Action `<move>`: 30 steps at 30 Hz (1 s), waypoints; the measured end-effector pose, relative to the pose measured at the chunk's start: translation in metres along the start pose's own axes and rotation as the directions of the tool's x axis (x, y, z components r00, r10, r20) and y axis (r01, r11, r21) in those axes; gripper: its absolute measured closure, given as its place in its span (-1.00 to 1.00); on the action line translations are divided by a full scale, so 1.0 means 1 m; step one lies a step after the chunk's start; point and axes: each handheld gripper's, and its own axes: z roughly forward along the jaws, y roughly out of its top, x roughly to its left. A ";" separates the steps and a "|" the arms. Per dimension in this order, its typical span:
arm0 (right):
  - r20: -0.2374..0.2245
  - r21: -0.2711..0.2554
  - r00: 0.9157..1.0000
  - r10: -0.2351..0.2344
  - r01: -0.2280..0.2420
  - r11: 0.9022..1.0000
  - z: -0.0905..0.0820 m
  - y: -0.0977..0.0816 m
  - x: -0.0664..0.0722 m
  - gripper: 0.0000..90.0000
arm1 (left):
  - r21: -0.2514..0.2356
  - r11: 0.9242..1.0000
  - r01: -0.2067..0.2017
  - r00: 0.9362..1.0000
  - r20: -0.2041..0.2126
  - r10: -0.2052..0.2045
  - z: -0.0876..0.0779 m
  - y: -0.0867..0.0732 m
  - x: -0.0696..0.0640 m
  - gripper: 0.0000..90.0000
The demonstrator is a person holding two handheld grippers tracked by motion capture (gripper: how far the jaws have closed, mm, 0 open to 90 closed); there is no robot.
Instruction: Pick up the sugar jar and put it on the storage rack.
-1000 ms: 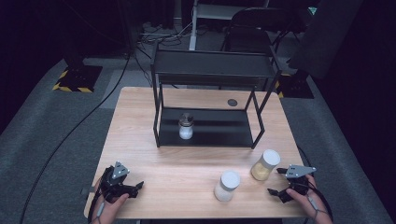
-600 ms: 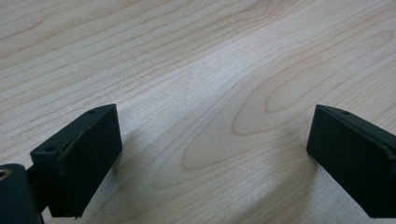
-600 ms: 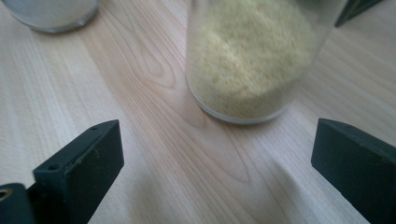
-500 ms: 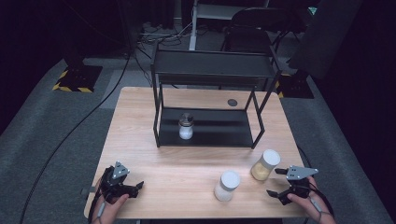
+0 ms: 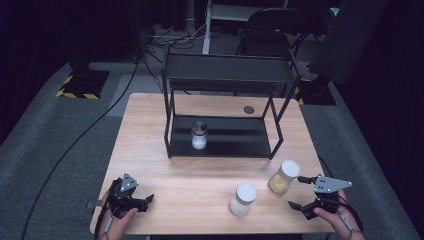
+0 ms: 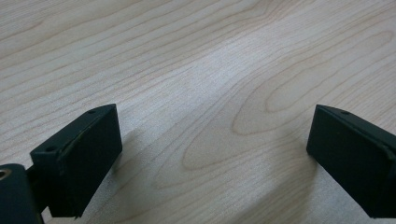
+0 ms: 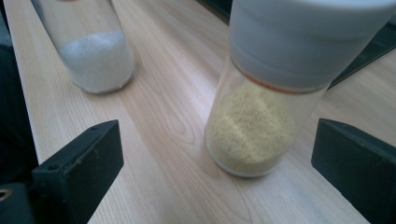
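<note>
A jar of yellow grains (image 5: pixel 282 176) with a white lid stands near the table's front right. My right gripper (image 5: pixel 295 191) is just right of it, open; in the right gripper view the yellow jar (image 7: pixel 254 130) stands just ahead of the wide jaws of the right gripper (image 7: pixel 217 140), untouched. A white-lidded jar of white powder (image 5: pixel 242 199) stands left of it, and that white jar (image 7: pixel 95 60) also shows farther off. My left gripper (image 5: pixel 146 201) is at the front left, open; the left gripper (image 6: pixel 212 154) hangs over bare wood.
A black two-level rack (image 5: pixel 227 75) stands at the middle back of the wooden table (image 5: pixel 200 172). A small jar of white powder (image 5: pixel 199 135) sits on its lower shelf. A dark round disc (image 5: pixel 248 109) lies behind the rack. Chairs and cables lie beyond.
My right gripper has shifted slightly to the right. The left gripper and the jars stay where they were.
</note>
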 end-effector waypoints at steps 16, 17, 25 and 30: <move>0.031 -0.053 1.000 -0.003 0.004 0.999 -0.013 0.018 0.019 -0.93 | 0.000 1.000 0.001 1.000 0.000 -0.001 0.000 0.000 0.000 -0.93; 0.029 -0.055 1.000 -0.001 0.002 0.998 -0.013 0.018 0.019 -0.92 | 0.000 1.000 0.001 1.000 0.000 -0.001 0.000 0.000 0.000 -0.93; 0.024 -0.097 1.000 -0.004 0.007 0.995 -0.019 0.019 0.022 -0.89 | 0.000 1.000 0.000 1.000 0.000 0.000 0.000 0.000 0.000 -0.93; 0.018 -0.126 1.000 -0.014 0.016 0.992 -0.022 0.022 0.026 -0.89 | 0.000 1.000 0.002 1.000 0.000 -0.002 0.000 0.000 0.000 -0.93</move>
